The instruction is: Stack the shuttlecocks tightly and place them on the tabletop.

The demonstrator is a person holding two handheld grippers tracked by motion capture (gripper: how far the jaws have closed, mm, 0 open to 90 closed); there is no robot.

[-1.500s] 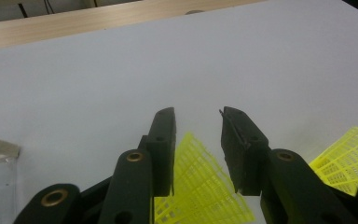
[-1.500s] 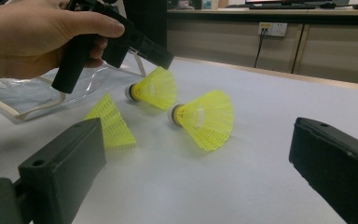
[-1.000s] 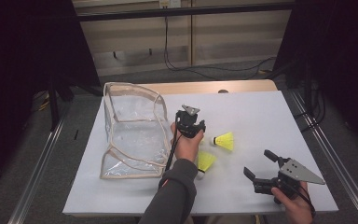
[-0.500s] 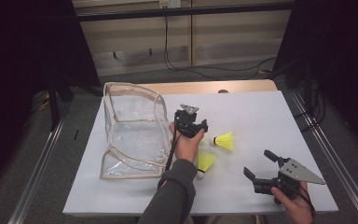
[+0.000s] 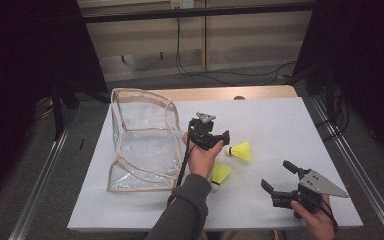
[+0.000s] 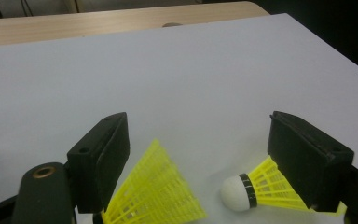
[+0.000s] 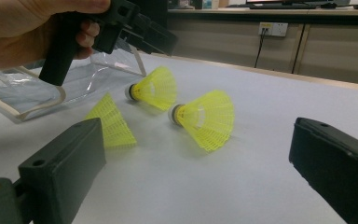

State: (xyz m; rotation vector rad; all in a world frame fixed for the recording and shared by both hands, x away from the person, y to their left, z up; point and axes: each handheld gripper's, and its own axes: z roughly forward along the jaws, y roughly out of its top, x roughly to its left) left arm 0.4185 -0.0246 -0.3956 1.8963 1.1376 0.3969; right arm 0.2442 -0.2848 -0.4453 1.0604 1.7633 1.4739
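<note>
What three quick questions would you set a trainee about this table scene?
1. How many yellow shuttlecocks lie on the table, counted in the right gripper view?
2. True or false: the right gripper is gripping a shuttlecock.
3. In the high view, the clear bag lies: A) on the table's left part; B) on its right part; C) on the floor.

Key: 1. Three. 2. False: its fingers stand open with nothing between them. 3. A.
</note>
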